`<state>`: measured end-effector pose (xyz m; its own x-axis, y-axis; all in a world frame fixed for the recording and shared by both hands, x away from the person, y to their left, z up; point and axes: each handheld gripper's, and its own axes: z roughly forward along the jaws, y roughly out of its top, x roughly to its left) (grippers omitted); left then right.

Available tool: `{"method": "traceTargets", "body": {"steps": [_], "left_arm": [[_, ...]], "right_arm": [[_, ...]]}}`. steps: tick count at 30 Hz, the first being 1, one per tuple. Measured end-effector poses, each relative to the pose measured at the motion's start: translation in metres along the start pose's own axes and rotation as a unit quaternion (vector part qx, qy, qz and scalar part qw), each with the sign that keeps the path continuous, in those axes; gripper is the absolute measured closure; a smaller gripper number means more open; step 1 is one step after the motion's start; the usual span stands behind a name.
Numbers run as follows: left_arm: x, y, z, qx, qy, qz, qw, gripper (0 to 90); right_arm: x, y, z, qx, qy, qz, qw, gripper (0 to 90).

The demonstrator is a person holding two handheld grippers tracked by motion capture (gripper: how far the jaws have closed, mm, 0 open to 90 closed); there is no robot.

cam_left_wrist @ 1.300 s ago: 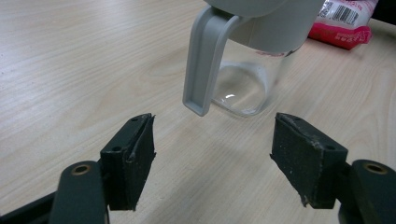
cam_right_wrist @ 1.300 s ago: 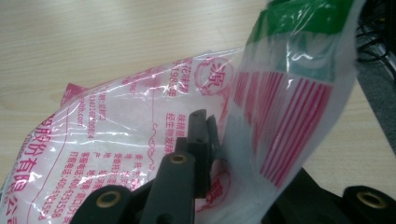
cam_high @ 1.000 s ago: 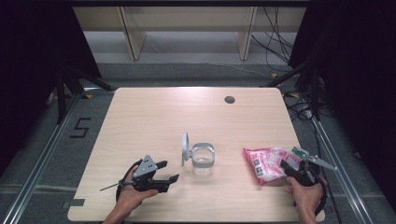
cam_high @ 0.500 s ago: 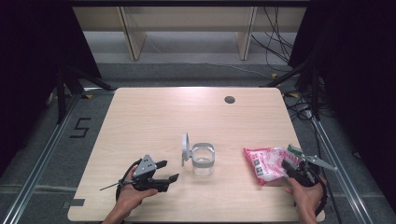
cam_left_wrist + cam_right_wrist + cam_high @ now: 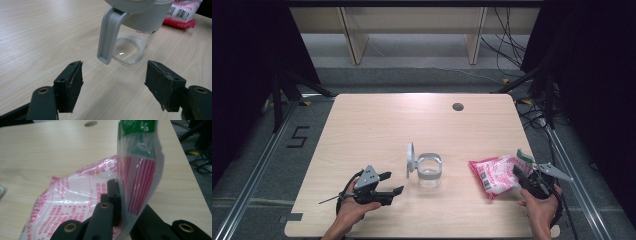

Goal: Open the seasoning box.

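Work at the wooden table [image 5: 377, 130] looks to be the start of getting the contents of a pink-and-white plastic bag [image 5: 496, 173] into a clear glass jar [image 5: 429, 171], judging by how each piece is set. The jar stands upright near the middle of the table, toward the near edge, with its grey hinged lid [image 5: 410, 159] swung open and standing up on its left side, so the mouth is free to receive something. The bag lies on the table to the right of the jar, apart from it, with its green-printed top end turned toward the right edge, where the right gripper [image 5: 523, 176] can take it. In the right gripper view the jaws are drawn together on a fold of the bag's film near that green end, and the pinched part stands up off the table while the rest of the bag lies flat, likely so the bag can be lifted or steadied. The left gripper [image 5: 391, 183] rests low at the near left, aimed at the jar; in the left gripper view its jaws are spread wide with nothing between them, the jar's base and the lid's hinge arm lying just beyond the tips, untouched.
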<state>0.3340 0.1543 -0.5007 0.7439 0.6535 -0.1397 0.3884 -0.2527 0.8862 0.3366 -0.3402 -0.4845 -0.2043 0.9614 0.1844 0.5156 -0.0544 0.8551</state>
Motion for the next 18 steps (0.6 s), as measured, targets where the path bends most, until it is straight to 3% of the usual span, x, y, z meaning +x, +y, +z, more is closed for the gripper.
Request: {"method": "traceTargets", "body": {"steps": [3,4,5,6,8,9,11,12,13,14,18], "left_arm": [[0.001,0.0,0.0,0.0,0.002,0.002,1.0,29.3],[0.0,0.0,0.0,-0.002,0.001,0.0,1.0,29.4],[0.0,0.0,0.0,-0.002,0.001,0.0,1.0,29.4],[0.0,0.0,0.0,-0.002,0.001,0.0,1.0,29.4],[0.0,0.0,0.0,0.001,0.002,0.001,1.0,29.4],[0.001,0.001,0.0,0.002,0.002,0.014,0.9999,29.4],[0.001,0.001,0.0,0.002,0.002,0.014,0.9999,29.4],[0.001,0.001,0.0,0.002,0.002,0.014,0.9999,29.3],[0.001,0.001,0.0,0.002,0.002,0.014,0.9999,29.4],[0.001,0.001,0.0,0.003,0.002,0.015,0.9999,29.4],[0.0,0.0,0.001,0.004,0.003,0.002,1.0,29.3]], "right_arm": [[0.006,0.006,-0.005,-0.012,0.017,-0.018,0.9996,90.0],[0.011,0.008,-0.007,-0.019,0.034,-0.007,0.9992,90.0],[0.011,0.008,-0.007,-0.019,0.034,-0.007,0.9992,90.0],[0.022,0.012,-0.011,-0.024,0.023,-0.015,0.9993,90.0],[0.027,0.013,-0.011,-0.036,0.027,-0.035,0.9984,90.0],[0.028,0.015,-0.011,-0.035,0.031,-0.047,0.9978,90.0],[0.033,0.018,-0.013,-0.042,0.04,-0.037,0.9976,90.0],[0.033,0.019,-0.013,-0.052,0.045,-0.046,0.9966,90.0],[0.037,0.02,-0.015,-0.042,0.053,-0.03,0.9972,90.0],[0.036,0.021,-0.014,-0.044,0.047,-0.054,0.9965,90.0],[0.043,0.024,-0.015,-0.046,0.064,-0.062,0.995,90.0]]}}
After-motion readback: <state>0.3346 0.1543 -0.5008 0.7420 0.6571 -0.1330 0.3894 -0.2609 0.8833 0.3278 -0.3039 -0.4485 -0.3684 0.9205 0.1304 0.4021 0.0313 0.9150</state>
